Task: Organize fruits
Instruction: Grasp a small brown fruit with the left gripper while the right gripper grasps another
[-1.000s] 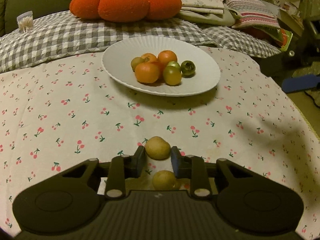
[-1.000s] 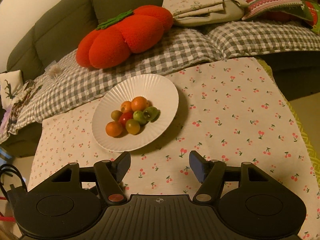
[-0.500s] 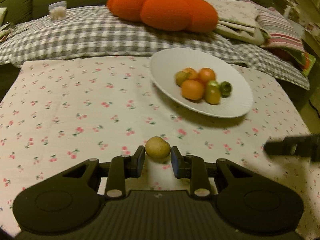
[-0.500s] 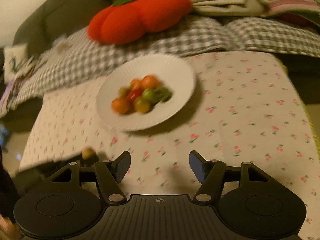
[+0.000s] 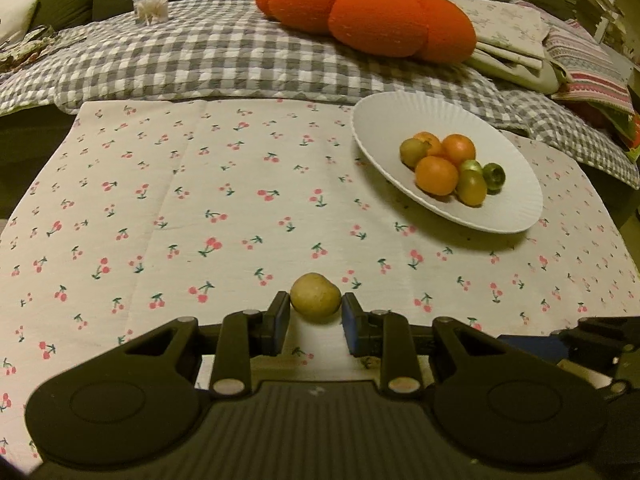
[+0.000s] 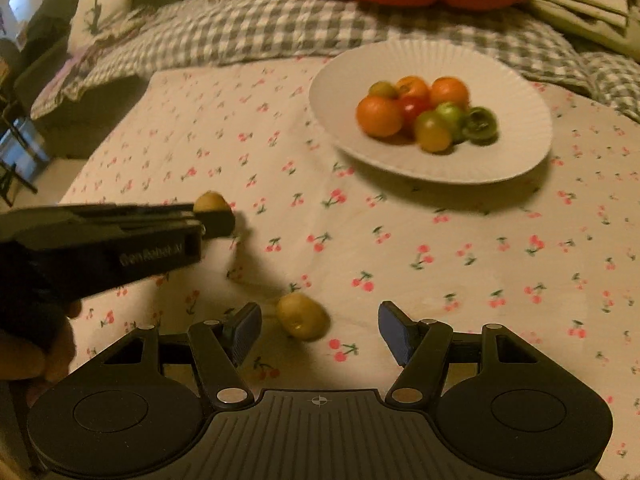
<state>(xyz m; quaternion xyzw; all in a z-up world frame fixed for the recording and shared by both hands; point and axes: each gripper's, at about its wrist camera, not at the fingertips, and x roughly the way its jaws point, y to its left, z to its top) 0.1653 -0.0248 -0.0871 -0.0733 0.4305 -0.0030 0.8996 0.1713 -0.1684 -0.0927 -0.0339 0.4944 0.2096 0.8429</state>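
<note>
Left tongs (image 5: 315, 312) are clamped on a yellow fruit (image 5: 315, 298), held above the cloth (image 5: 200, 208). Right tongs (image 6: 320, 326) are spread wide apart just over the cloth, and a second yellow fruit (image 6: 301, 316) is seen lying between the fingers, nearer the left one and touched by neither. Farther off, to the right, a white plate (image 5: 384, 120) is set on the cloth, with orange, green and red fruits (image 5: 450, 166) heaped in it. Behind the cloth, a checked blanket (image 5: 224, 64) is spread, and an orange cushion (image 5: 368, 8) is laid on it.
</note>
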